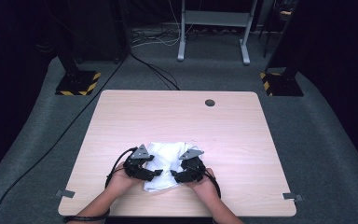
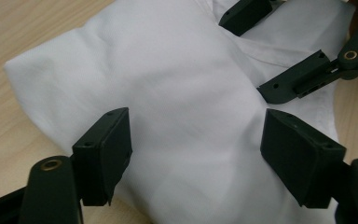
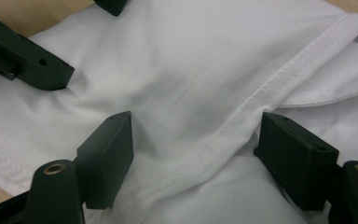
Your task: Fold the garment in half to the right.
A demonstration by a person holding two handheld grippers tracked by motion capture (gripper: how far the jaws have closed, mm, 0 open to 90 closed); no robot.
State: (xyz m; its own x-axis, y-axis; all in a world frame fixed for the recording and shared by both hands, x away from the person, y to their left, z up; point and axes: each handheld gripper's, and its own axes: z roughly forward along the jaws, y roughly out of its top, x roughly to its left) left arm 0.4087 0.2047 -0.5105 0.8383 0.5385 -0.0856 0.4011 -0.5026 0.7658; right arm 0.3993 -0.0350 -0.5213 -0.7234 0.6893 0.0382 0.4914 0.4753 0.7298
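my left gripper (image 1: 143, 169): jaws spread, pressed on the cloth's left side | one folded white cloth (image 1: 166, 163): near edge of one wooden table (image 1: 177, 116) | my right gripper (image 1: 186, 171): jaws spread, straddling a stitched hem (image 3: 279, 70)

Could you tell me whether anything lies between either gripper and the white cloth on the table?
Nothing visible does. The left gripper and the right gripper both have their jaws spread open directly over the white cloth, which lies bunched on the wooden table. Each gripper's open jaws show in the other's view, also over the fabric.
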